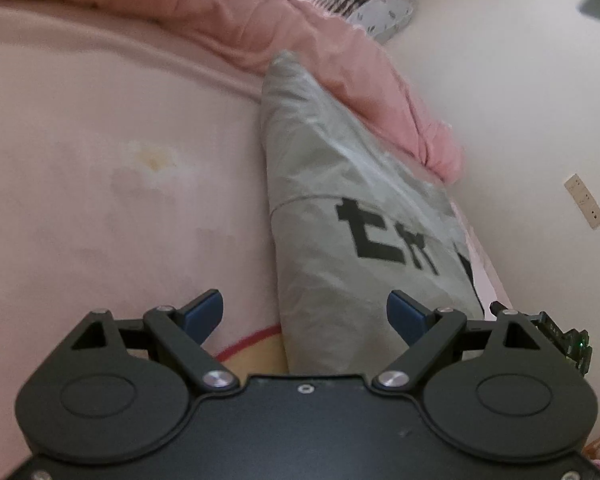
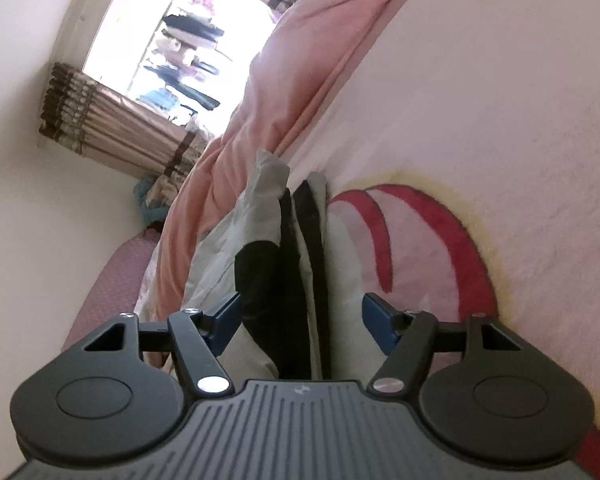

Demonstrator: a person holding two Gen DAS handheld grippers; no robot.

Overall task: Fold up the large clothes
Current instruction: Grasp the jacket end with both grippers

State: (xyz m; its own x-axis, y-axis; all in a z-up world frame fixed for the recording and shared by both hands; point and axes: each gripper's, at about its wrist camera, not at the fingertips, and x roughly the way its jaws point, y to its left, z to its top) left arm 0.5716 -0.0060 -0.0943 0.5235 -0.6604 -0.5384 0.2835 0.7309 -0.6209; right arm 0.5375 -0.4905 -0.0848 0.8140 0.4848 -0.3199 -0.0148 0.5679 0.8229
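Grey shirt (image 1: 340,200): lies folded on pink bed (image 1: 100,160), centre-right of frame, beside bunched pink quilt (image 1: 340,60). Left gripper (image 1: 305,312) and right gripper (image 2: 298,316): fingers spread wide, holding nothing, apparently after setting the fold down.
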